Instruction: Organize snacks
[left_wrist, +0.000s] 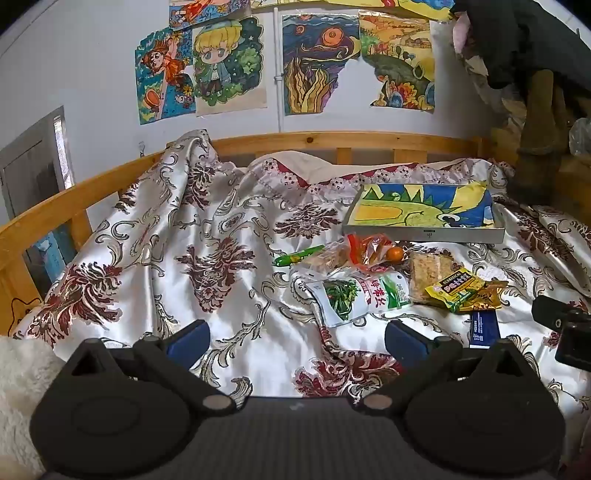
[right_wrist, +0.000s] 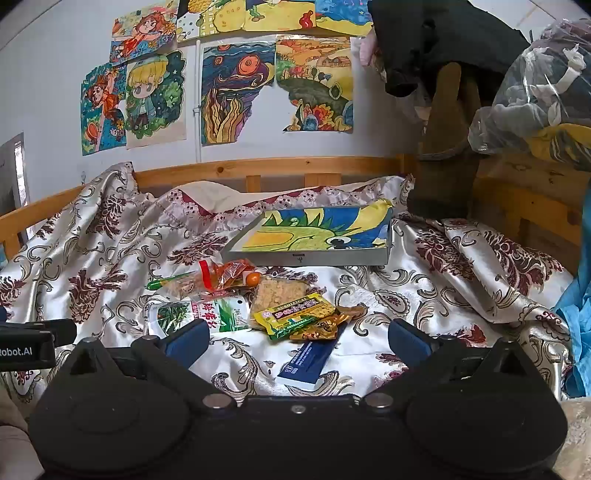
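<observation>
hovering low over the bed, the left gripper and right gripper have fingers spread wide and empty, probably ready to pick. the snacks lie heaped before the tray, likely their destination.

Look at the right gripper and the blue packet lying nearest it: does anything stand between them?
Nothing visible does. The right gripper is open and empty, and the blue packet lies on the bedspread just ahead of its fingers, with only bare cloth between. The yellow packet lies beyond it.
</observation>
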